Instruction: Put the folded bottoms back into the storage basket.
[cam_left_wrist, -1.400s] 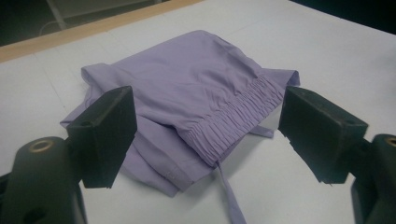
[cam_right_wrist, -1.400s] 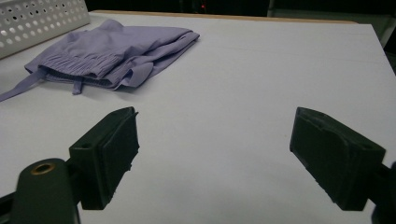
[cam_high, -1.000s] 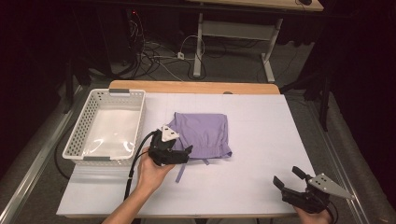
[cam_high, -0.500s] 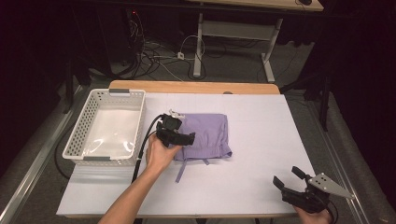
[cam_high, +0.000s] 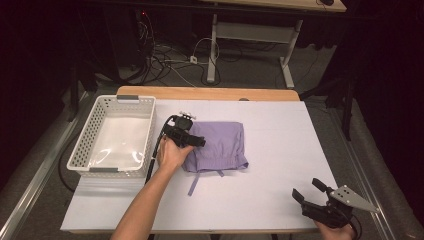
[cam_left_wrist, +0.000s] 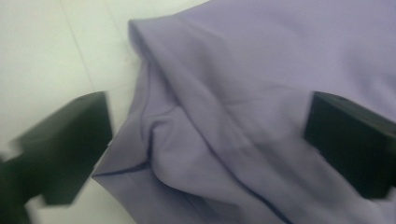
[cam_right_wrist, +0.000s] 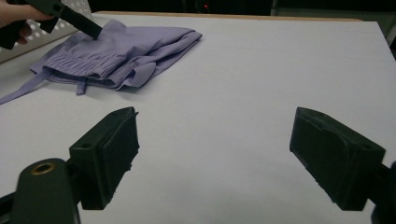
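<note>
- Because it is thin cloth, the folded purple garment (cam_high: 217, 145) will likely handle as light, soft and floppy: it should sag and come unfolded if lifted by one point, and slide easily on the smooth sheet under it.
- It lies near the middle of the white surface (cam_high: 280, 150), just beside the white basket (cam_high: 117, 135), with a gathered waistband along its near edge and a drawstring (cam_high: 194, 184) trailing toward the person.
- A sound place to take hold, by my judgement, is a folded edge or corner where several layers stack, so that the jaws pinch them together; the drawstring alone would only drag the bundle.
- Over the garment's left edge, the left gripper (cam_high: 192, 139) has its jaws spread wide; they have just been opening, and in the left gripper view the cloth (cam_left_wrist: 224, 121) lies between them with neither pad pressing it.
- Well apart, at the near right corner, the right gripper (cam_high: 310, 194) rests with jaws released and nothing between them.
- No brand, label or writing can be read on the garment, basket or surface.
</note>
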